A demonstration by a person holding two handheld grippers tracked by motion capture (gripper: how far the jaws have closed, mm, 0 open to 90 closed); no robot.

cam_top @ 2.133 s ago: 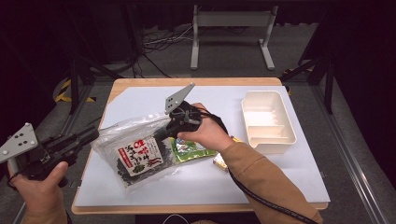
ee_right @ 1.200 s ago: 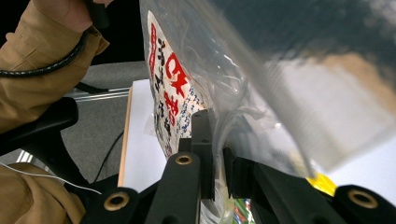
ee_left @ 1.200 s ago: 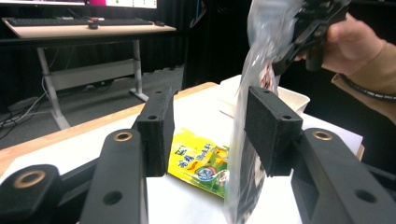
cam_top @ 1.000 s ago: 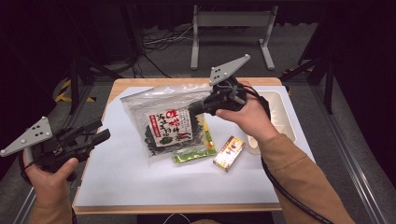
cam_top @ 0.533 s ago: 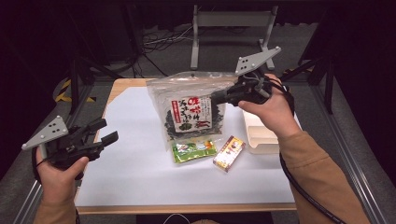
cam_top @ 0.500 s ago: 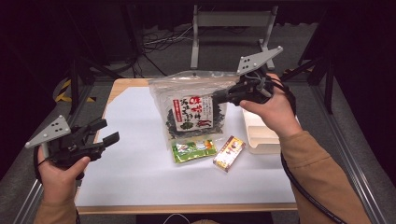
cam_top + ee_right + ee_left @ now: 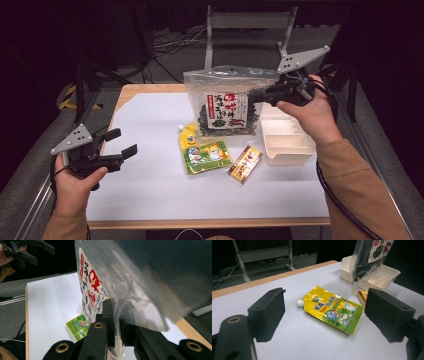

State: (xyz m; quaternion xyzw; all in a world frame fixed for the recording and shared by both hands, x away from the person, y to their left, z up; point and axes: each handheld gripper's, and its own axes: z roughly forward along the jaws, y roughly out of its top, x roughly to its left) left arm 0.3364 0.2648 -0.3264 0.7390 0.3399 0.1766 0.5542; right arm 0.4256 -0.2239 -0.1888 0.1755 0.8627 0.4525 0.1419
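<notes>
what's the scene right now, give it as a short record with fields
right gripper: shut on the clear bag, held up above the table
left gripper: jaws apart, just been opening, nothing between them
on table: yellow pouch, small box, white tray
pouch: lies flat, cap toward the far left

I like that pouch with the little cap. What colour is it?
The pouch is yellow and green, clearest in the left gripper view.

I count one clear plastic seaweed bag, one yellow-green spouted pouch, one small yellow-red box, one white plastic tray.
</notes>
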